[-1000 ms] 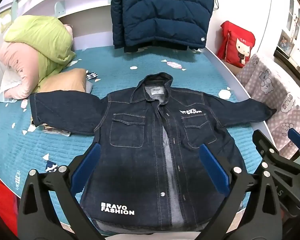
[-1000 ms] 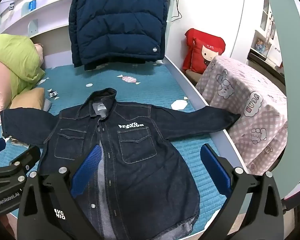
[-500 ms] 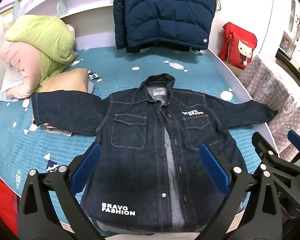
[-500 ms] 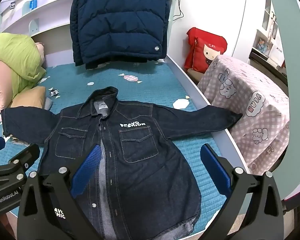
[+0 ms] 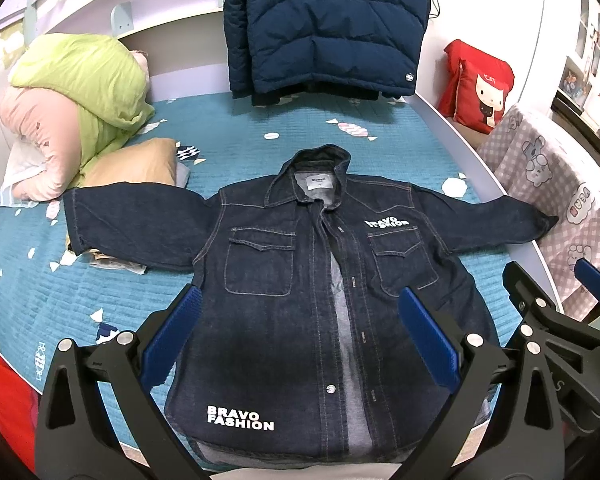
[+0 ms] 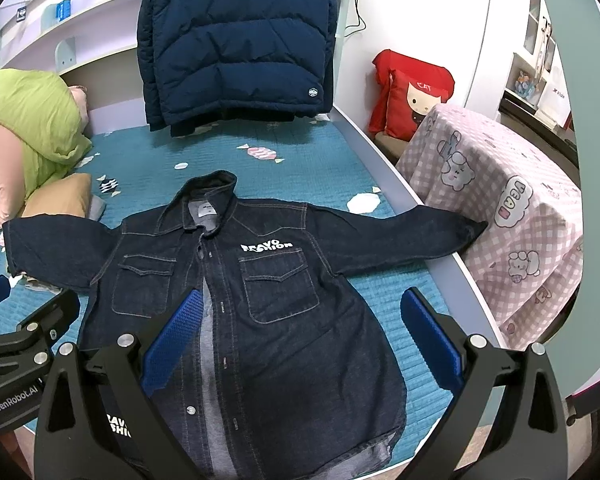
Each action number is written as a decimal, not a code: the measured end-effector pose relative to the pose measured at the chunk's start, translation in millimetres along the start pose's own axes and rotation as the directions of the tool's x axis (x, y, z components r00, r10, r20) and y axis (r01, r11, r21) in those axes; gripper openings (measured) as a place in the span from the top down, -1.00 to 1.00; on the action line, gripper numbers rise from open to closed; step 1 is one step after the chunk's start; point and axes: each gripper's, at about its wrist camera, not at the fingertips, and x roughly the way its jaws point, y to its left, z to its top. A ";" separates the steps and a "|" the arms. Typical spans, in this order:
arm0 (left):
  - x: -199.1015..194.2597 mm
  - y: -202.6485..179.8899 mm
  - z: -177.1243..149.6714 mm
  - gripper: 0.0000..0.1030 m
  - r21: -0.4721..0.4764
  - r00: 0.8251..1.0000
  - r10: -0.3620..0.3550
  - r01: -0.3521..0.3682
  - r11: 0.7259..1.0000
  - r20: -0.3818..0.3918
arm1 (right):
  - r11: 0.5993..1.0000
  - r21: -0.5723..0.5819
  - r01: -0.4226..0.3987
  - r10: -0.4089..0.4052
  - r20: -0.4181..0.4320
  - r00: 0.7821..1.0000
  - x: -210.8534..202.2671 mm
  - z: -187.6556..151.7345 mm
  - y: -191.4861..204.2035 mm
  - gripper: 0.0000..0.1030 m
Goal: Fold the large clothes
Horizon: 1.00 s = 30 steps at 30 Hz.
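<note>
A dark denim shirt jacket (image 5: 284, 304) (image 6: 268, 304) lies face up and spread flat on the teal bedspread (image 5: 340, 140), collar away from me, both sleeves stretched out sideways, hem at the near bed edge. Its front is partly unbuttoned and shows a grey lining. My left gripper (image 5: 298, 334) hovers open over the lower front of the jacket, holding nothing. My right gripper (image 6: 300, 336) hovers open over the jacket's right side and hem, also with nothing in it. Each gripper shows at the edge of the other's view.
A navy puffer jacket (image 5: 324, 20) hangs at the bed's far end. Green and pink bedding (image 5: 72, 92) and a tan pillow (image 5: 136, 164) lie far left. A pink checked cover (image 6: 508, 216) stands beside the bed on the right, with a red cushion (image 6: 412, 96) behind it.
Both views have shifted very slightly; the jacket sits a touch lower in frame. The jacket lies as before and both grippers stay open.
</note>
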 end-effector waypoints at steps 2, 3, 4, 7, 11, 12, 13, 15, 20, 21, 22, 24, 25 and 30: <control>-0.3 0.8 -0.5 -0.91 0.000 1.000 -0.004 0.004 1.000 0.002 | 1.000 0.000 0.000 0.000 0.001 1.000 -0.3 1.1 -0.5 -0.86; -0.1 -0.1 0.8 -0.91 0.001 1.000 -0.002 0.002 1.000 0.000 | 1.000 -0.003 0.001 -0.001 0.003 1.000 -0.7 0.6 -0.1 -0.86; 0.0 0.3 0.6 -0.91 0.000 1.000 -0.002 0.002 1.000 0.001 | 1.000 -0.003 0.001 -0.001 0.004 1.000 -1.2 0.4 -0.4 -0.86; 0.0 -0.4 1.4 -0.91 0.001 1.000 -0.001 0.001 1.000 -0.001 | 1.000 -0.003 0.002 -0.002 0.004 1.000 -1.6 0.4 -0.5 -0.86; 0.1 -0.4 0.6 -0.91 0.000 1.000 -0.001 0.001 1.000 -0.001 | 1.000 -0.002 0.001 -0.001 0.003 1.000 -1.7 0.6 -0.2 -0.86; 0.1 -0.5 0.4 -0.91 0.001 1.000 -0.001 0.001 1.000 -0.001 | 1.000 -0.003 0.001 -0.001 0.003 1.000 -2.0 0.1 0.1 -0.86; 0.3 -0.2 0.2 -0.91 0.000 1.000 -0.002 0.002 1.000 -0.002 | 1.000 -0.003 0.002 -0.002 0.003 1.000 -1.8 0.4 -0.1 -0.86; -0.4 -0.8 -0.3 -0.91 0.001 1.000 -0.001 0.001 1.000 0.000 | 1.000 -0.003 0.002 -0.002 0.004 1.000 -1.8 0.1 -0.3 -0.86; -0.2 -0.4 -0.7 -0.91 0.001 1.000 -0.002 0.002 1.000 0.000 | 1.000 -0.003 0.002 -0.002 0.004 1.000 -1.9 0.1 -0.1 -0.86; -0.4 -0.4 -0.4 -0.91 0.000 1.000 -0.002 0.002 1.000 -0.001 | 1.000 -0.002 0.002 -0.002 0.003 1.000 -2.0 -0.1 -0.1 -0.86; -0.3 -0.3 -0.6 -0.91 0.001 1.000 -0.003 0.003 1.000 -0.001 | 1.000 -0.002 0.003 -0.003 0.003 1.000 -2.1 -0.3 -0.2 -0.86; -0.3 -0.5 -0.7 -0.91 0.001 1.000 -0.002 0.002 1.000 0.000 | 1.000 -0.002 0.000 0.000 0.002 1.000 -2.0 -0.2 -0.4 -0.86; -0.3 -0.3 -1.0 -0.91 0.001 1.000 -0.002 0.002 1.000 0.000 | 1.000 -0.002 0.000 0.000 0.002 1.000 -1.8 0.0 -0.2 -0.86; -0.5 -0.2 -1.7 -0.91 0.000 1.000 -0.002 0.002 1.000 0.000 | 1.000 -0.001 -0.002 0.002 -0.003 1.000 -2.5 -2.3 -0.2 -0.86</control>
